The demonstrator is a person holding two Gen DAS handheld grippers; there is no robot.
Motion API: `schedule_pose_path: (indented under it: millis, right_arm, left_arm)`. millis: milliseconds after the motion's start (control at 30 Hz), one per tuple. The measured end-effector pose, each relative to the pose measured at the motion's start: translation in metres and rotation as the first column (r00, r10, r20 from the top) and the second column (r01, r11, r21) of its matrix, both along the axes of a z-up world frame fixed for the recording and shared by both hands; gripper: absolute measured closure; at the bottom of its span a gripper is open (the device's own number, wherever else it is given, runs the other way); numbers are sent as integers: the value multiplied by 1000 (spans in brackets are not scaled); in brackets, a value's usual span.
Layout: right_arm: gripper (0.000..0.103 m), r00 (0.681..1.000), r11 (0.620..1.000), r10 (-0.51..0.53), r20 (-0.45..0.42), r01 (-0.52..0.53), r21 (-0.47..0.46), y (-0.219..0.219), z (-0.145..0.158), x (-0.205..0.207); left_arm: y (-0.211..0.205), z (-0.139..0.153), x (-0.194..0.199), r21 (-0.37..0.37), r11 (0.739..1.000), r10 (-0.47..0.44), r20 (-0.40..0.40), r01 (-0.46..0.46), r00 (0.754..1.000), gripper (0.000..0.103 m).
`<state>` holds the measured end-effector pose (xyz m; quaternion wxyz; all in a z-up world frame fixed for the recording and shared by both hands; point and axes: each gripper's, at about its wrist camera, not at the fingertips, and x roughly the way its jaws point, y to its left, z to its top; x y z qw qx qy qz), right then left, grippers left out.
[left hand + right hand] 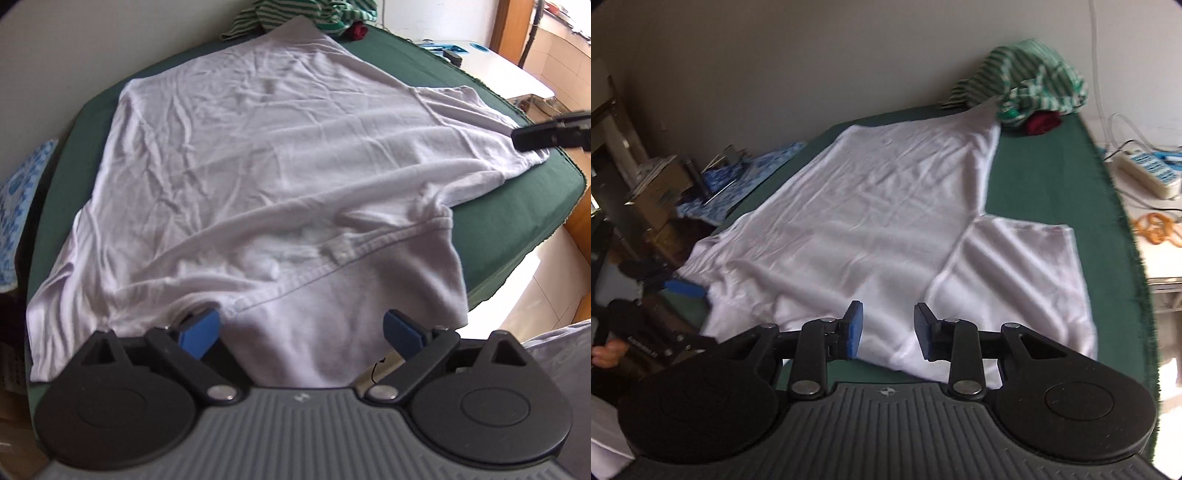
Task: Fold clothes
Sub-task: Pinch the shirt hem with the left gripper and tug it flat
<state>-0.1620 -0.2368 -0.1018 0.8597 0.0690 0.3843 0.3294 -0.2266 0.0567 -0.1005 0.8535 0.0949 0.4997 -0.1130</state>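
A white T-shirt lies spread flat on the green table cover, its collar toward me. My left gripper hovers open just above the collar end, blue pads wide apart with only loose fabric below them. My right gripper is open over the shirt's near edge, beside a sleeve; nothing is pinched between its pads. In the left wrist view the right gripper shows at the right edge over that sleeve. The left gripper and a hand appear low left in the right wrist view.
A heap of green-striped clothes with a dark red item sits at the table's far corner, touching the shirt's hem. A white side table holds a power strip and orange cord. Blue patterned cloth and cardboard boxes stand left.
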Motion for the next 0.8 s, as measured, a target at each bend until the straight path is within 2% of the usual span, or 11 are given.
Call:
schedule_pose_path:
  millis: [67,167,233,400,500,600,633,667,700,733,800]
  right_arm:
    - [70,995,997,82,-60,-81,14,31,-9,-1]
    - [70,986,991,116,-119,-122,-48,72,-23,-10]
    - [69,983,991,107,-148,-117,-61,85,-28,-14]
    - [65,985,997,34,-171,-45,-62,104,-33,-18]
    - [64,990,998,-22,-142,13,-58,113,-35,-23]
    - [64,993,996,-64,-97,58,-63,117,-37,-31]
    - [68,992,994,-90,-88,83,-77,119,-38,-33]
    - [74,990,990,-116,-81,109,-91,121,-38,-34]
    - [94,985,985,-145,-88,136,-103,121,-38,-33]
    - [99,980,981,-172,-95,161,-113,120,-38,-32]
    - [100,975,982,-184,-125,176,-68,117,-35,-35]
  left_arm:
    - [18,-5,2,-60,997,54,-41,-56,998,8]
    - [33,-12,0,-184,976,105,-85,-119,991,8]
    - [30,-18,1,-228,966,98,-100,-119,990,8]
    - [29,-21,7,-256,963,80,-47,-90,996,10]
    - [36,-20,4,-279,956,85,-12,-85,996,19]
    - [47,-18,-2,-278,957,98,20,-88,995,47]
    - [53,-18,-3,-284,954,107,24,-96,994,73]
    - [59,-18,-3,-298,949,115,21,-104,993,92]
    - [62,-17,-4,-309,946,107,19,-96,994,93]
    - [64,-15,-6,-316,946,91,22,-79,996,99]
    - [66,-11,-9,-328,943,57,28,-45,998,102]
